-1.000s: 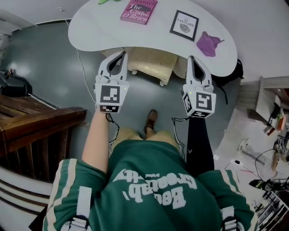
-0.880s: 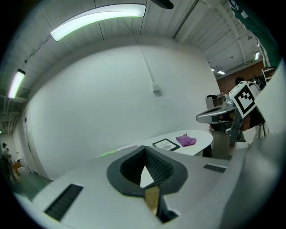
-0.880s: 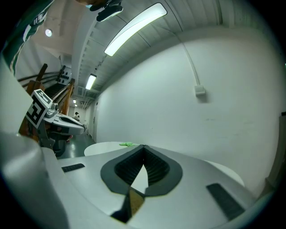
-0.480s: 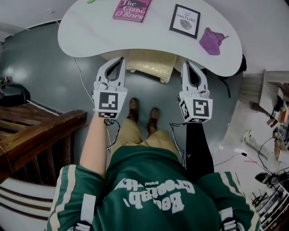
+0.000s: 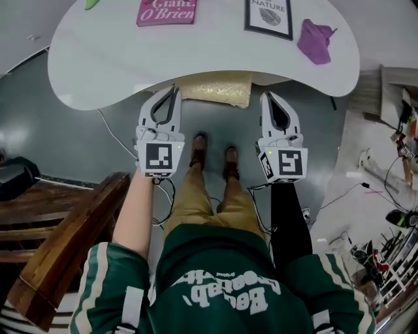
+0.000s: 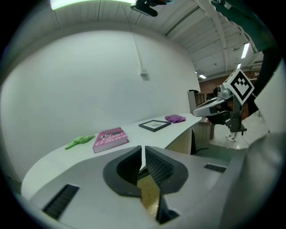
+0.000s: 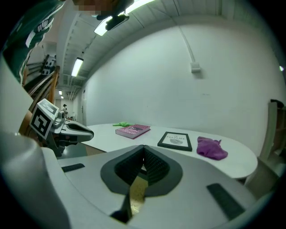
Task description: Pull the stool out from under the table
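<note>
Shoes stand side by side at the middle of the head view, squared to the table, which suggests the person is lined up for a straight pull. Just above them in the frame, the left gripper and the right gripper are held out to either side, both pointing at the table's near edge. The stool sits between their tips, tucked under the table so that only the front strip of its yellowish seat shows. The spacing looks chosen to take the seat at both corners. Each gripper view shows its own jaws pressed together with nothing between them, so they would probably have to open before taking hold. Those views also show a sliver of yellow seat low in the frame beneath the closed jaws, and the tabletop seen edge-on at about jaw height, which the overhead view cannot show. Only the head view shows how far under the table the stool sits. Farther back on the table lie a pink book, a picture frame and a purple cloth.
</note>
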Demonstrator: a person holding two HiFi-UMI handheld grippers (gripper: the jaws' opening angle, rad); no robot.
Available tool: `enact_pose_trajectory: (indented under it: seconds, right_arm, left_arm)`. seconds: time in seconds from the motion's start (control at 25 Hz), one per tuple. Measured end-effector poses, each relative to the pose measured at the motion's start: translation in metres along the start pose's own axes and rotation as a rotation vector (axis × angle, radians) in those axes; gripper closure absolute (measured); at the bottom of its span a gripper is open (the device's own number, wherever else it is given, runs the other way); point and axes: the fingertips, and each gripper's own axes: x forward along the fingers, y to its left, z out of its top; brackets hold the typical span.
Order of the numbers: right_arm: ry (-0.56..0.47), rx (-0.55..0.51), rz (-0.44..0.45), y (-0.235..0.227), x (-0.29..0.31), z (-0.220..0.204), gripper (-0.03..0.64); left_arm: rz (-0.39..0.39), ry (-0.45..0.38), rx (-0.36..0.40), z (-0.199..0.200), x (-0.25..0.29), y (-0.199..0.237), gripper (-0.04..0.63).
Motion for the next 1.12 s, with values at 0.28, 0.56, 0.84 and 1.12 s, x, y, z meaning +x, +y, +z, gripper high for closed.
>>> enact_pose_trajectory:
  seconds: [0.28,0.56,0.84,1.12]
  right_arm:
    - [0.115,-0.008,-0.013,0.027,0.009,-0.071,0.474]
    - [0.201,-0.003,0.005,0.042,0.011,-0.155,0.398]
    - [0.257,-0.011,-0.009,0.026,0.024,-0.254,0.324]
    - [0.313,0.002,-0.036,0.011,0.052,-0.347,0.299]
  left_arm:
    - [-0.110,0.019,-0.039,-0.084,0.016,-0.009,0.459]
    - [-0.135,0.089,-0.063,-0.174,0.028,-0.010,0.371]
    - [-0.118,0.167,-0.066,-0.272,0.035,-0.016,0.325]
    - [-0.077,0.247,-0.049,-0.358,0.050,-0.015,0.325]
